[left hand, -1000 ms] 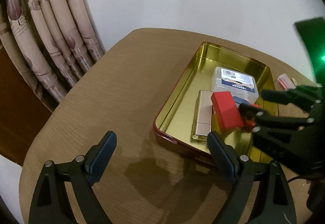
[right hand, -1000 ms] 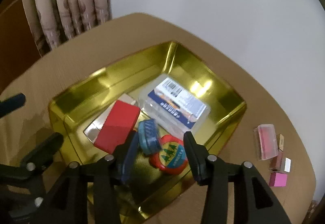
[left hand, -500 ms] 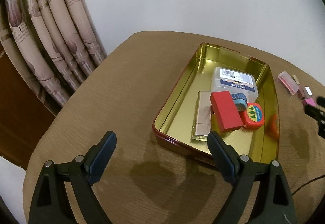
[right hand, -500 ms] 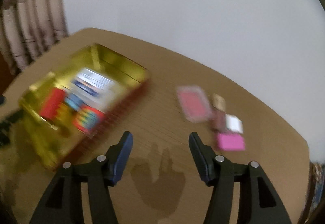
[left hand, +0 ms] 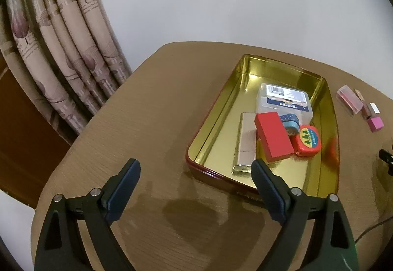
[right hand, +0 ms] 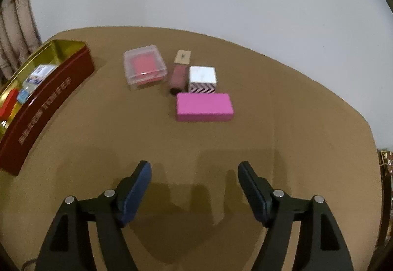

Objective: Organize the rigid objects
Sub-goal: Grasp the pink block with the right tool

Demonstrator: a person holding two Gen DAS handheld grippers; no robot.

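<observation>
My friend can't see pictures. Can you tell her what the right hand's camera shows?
Four small things wait on a brown table: a clear box, a pink tube, a white cube and a pink block. The right gripper, fingers opening and empty, hangs in front; a gold tin sits left.

The gold lettering on the tin is too blurred to read; the tin's near end runs off the frame, and its contents look partly hidden.

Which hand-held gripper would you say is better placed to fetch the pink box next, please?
The right hand-held gripper: its jaws are opening, nothing between them, and the pink box lies straight ahead. The left hand-held gripper faces the gold tin.
</observation>
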